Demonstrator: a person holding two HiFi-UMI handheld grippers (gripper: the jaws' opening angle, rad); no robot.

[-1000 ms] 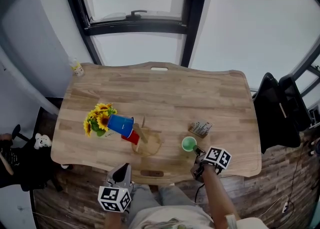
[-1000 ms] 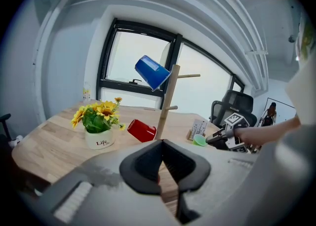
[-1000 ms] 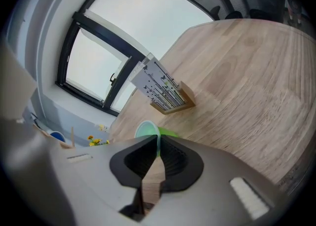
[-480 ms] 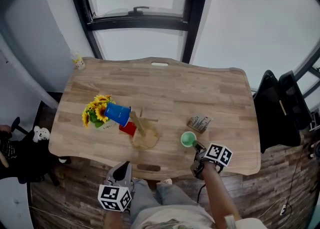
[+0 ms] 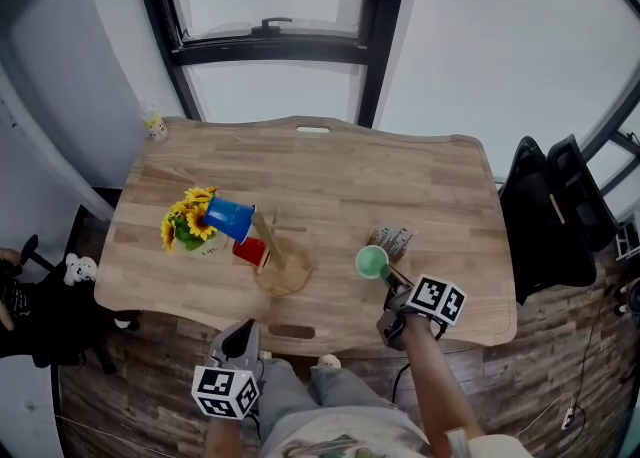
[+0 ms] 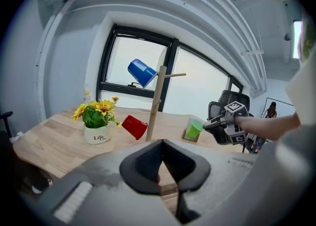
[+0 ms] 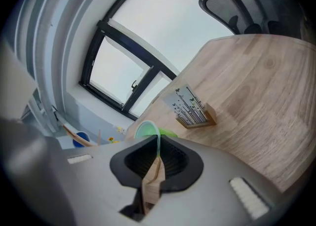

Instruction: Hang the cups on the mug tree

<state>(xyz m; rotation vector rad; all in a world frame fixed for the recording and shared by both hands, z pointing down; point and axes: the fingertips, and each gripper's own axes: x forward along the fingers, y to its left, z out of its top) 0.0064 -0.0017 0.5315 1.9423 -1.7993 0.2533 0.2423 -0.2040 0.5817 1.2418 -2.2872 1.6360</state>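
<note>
Grip of the right gripper: jaws clamped on the thin rim of the green cup, one pad inside the mouth and one outside. The left gripper is held low at the near table edge, jaws together and empty.

The green cup sits near the right front of the wooden table, just beside a small card rack. It appears to be clear of the surface. The mug tree stands well apart to the left. It carries a blue cup on an upper peg and a red cup low on the same side. A sunflower pot stands beyond them.

One bare peg points toward the right gripper and is probably the target. A rim pinch leaves the cup free to swing, so the carry across should be slow and the cup kept high enough to pass over the tree's base. The mouth should be turned toward the peg tip and slid well over it. The jaws should part only once the peg bears the cup. Knocking the pole risks shaking off the two hung cups.
</note>
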